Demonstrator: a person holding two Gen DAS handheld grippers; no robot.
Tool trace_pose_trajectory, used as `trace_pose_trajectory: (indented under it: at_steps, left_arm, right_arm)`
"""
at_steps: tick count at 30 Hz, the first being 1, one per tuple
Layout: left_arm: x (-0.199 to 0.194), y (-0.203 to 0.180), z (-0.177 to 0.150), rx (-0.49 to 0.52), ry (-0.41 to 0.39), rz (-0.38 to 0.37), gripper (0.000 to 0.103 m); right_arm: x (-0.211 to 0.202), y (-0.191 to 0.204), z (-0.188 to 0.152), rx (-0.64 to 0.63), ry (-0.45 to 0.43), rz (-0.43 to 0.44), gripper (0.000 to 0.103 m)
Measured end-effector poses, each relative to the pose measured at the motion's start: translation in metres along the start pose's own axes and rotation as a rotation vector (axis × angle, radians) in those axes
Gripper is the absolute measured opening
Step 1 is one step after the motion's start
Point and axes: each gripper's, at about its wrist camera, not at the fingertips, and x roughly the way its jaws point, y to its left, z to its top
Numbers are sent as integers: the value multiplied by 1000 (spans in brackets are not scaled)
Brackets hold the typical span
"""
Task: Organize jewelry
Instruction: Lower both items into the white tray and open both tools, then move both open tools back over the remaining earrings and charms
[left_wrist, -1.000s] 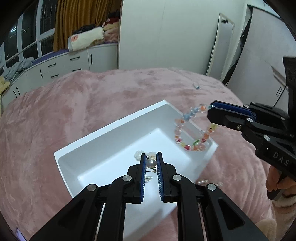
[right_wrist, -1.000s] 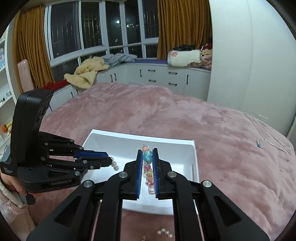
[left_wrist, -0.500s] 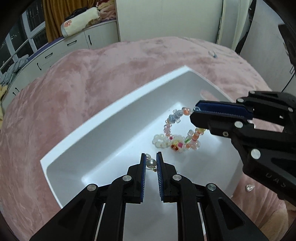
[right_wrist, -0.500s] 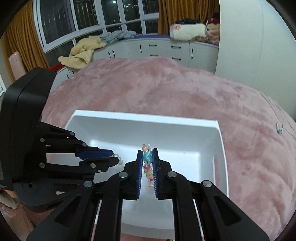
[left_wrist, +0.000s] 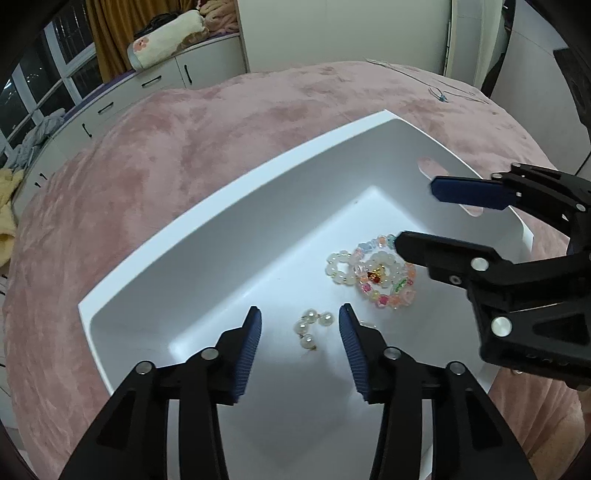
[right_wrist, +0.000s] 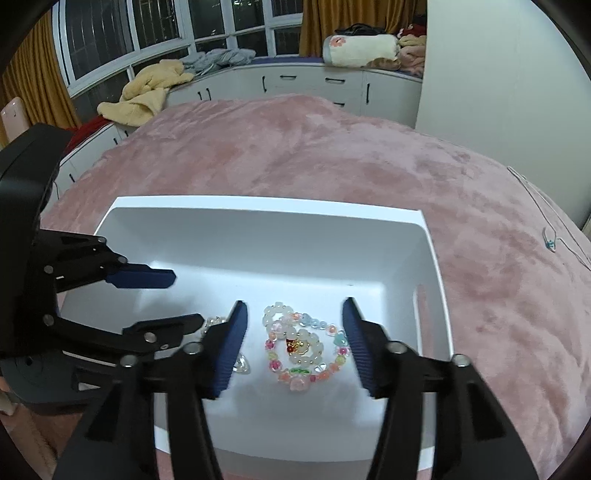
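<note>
A white bin (left_wrist: 229, 206) (right_wrist: 266, 206) sits on the pink bedspread. A colourful bead bracelet (left_wrist: 384, 286) (right_wrist: 306, 354) lies on its floor, on top of a white bead bracelet (left_wrist: 338, 266) (right_wrist: 275, 314). A pearl earring (left_wrist: 310, 326) lies loose on the bin floor between my left gripper's open fingers. My left gripper (left_wrist: 300, 321) (right_wrist: 177, 299) is open and empty, low in the bin. My right gripper (right_wrist: 294, 314) (left_wrist: 417, 218) is open and empty, its fingers either side of the bracelets. A small clear piece (right_wrist: 242, 365) lies by my right gripper's left finger.
The pink bedspread (right_wrist: 332, 147) surrounds the bin. A thin chain with a blue charm (right_wrist: 550, 242) (left_wrist: 441, 96) lies on it beyond the bin. White cabinets with piled clothes (right_wrist: 155, 88) line the wall under the windows.
Both grippers have opened. The left let go of the pearl earring and the right let go of the colourful bracelet; both pieces now lie on the bin floor.
</note>
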Motion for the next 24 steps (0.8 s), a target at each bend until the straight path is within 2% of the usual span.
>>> trace_pose_trajectory:
  at_steps: [4, 6, 10, 12, 14, 24]
  left_arm:
    - [-10, 3, -4, -3, -27, 19, 57]
    - [-14, 5, -5, -7, -41, 24, 62]
    - [-28, 5, -9, -13, -74, 32, 68]
    - [-37, 3, -10, -10, -93, 28, 69]
    - [-44, 0, -13, -5, -113, 27, 74]
    - [-104, -31, -35, 36, -277, -14, 92]
  right_arm:
    - [-9, -5, -2, 5, -21, 0, 58]
    - [-17, -8, -2, 12, -48, 4, 64]
    - [-42, -10, -6, -13, -127, -21, 65]
    - [-59, -10, -10, -27, -177, -28, 77]
    - [-74, -12, -13, -26, -215, -26, 82]
    - [-139, -22, -46, -65, -282, -31, 89]
